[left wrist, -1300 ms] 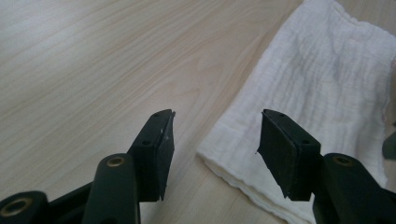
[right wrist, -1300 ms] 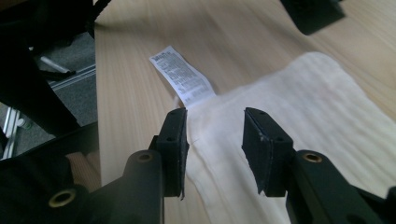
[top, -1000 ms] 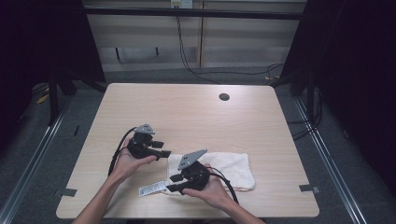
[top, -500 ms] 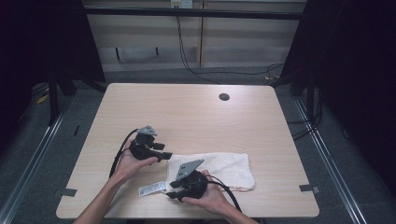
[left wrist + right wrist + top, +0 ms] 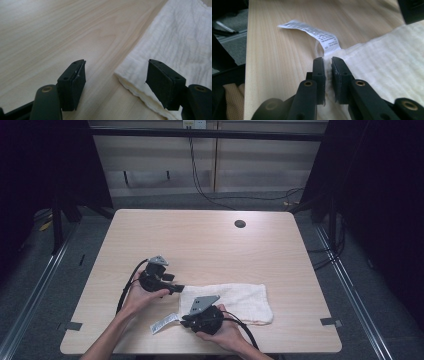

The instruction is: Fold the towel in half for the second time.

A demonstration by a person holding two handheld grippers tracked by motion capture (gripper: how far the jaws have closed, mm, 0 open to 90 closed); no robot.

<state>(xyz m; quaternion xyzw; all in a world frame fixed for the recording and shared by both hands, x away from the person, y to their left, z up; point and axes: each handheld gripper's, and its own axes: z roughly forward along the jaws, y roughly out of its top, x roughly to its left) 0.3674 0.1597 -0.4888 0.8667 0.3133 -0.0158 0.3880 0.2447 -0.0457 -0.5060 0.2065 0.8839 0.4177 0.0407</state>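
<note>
A white folded towel [image 5: 235, 302] lies on the near half of the wooden table [image 5: 210, 240], with a printed care label [image 5: 162, 324] sticking out at its near-left corner. My left gripper [image 5: 177, 288] sits at the towel's far-left corner. In the left gripper view its jaws [image 5: 116, 67] have just been opening and stand wide, the towel's corner [image 5: 180, 45] between them, no pad pressing. My right gripper [image 5: 187, 320] is at the label corner. Its jaws [image 5: 327, 61] have just been closing and pinch the towel's edge [image 5: 387, 57] just behind the label [image 5: 312, 31].
A round cable hole [image 5: 240, 224] sits in the table's far right part. Bare wood spreads beyond the towel. Cables trail from both grippers toward the near edge. Dark floor and rails surround the table.
The right gripper has shifted slightly toward the towel's near-left corner by the label. The left hand has stayed about where it was.
</note>
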